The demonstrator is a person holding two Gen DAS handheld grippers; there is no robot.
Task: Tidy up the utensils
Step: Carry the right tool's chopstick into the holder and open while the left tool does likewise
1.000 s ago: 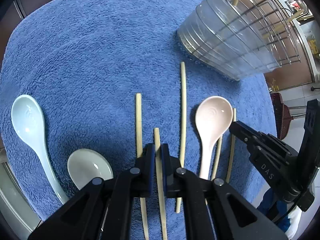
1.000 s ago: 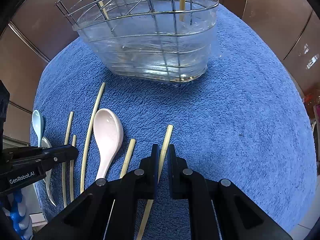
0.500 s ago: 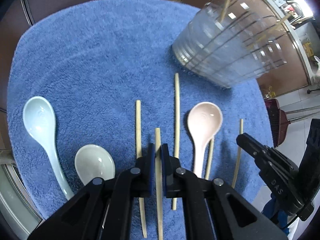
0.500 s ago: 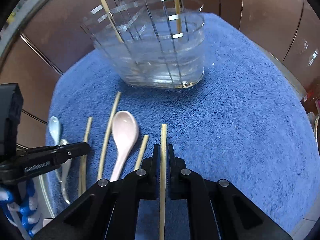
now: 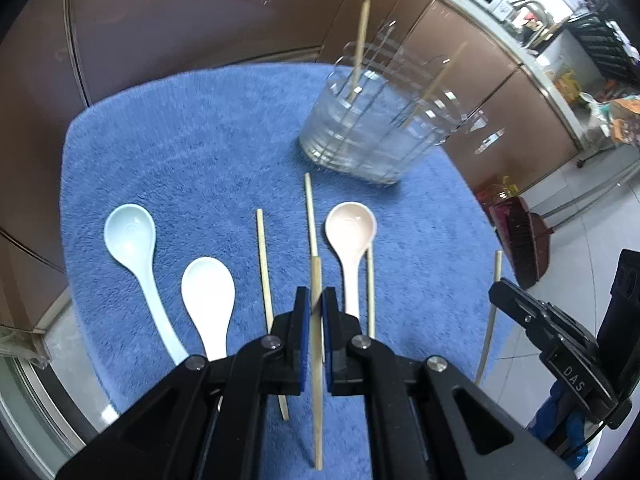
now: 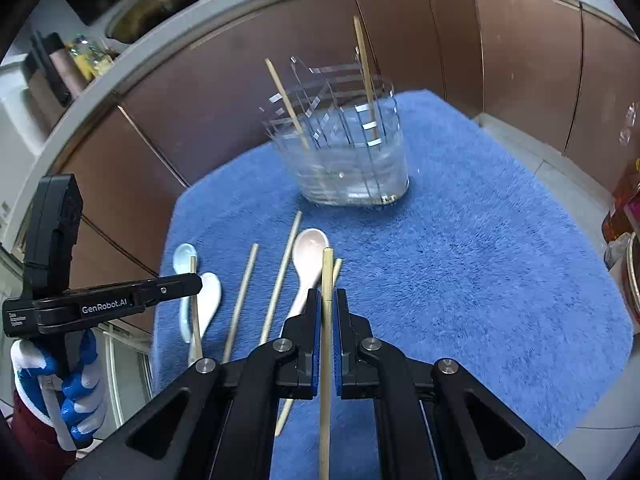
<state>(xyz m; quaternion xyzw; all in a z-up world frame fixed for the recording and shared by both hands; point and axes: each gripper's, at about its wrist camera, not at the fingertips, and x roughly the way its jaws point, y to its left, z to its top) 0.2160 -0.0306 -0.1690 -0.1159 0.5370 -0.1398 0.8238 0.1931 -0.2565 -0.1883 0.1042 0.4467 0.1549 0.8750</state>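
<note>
Both chopsticks lifted off towel (image 5: 200,152), left gripper (image 5: 316,312) and right gripper (image 6: 328,312) fingers clamping each lengthwise, tips forward

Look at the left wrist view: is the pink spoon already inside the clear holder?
No, the pink spoon lies on the blue towel, apart from the clear holder.

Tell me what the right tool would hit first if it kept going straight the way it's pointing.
Probably the rack. The right tool, shut on a chopstick, points over the pink spoon toward it. The chopstick tip would arrive first, though depth is hard to judge and it may clear the spoon only narrowly.
</note>
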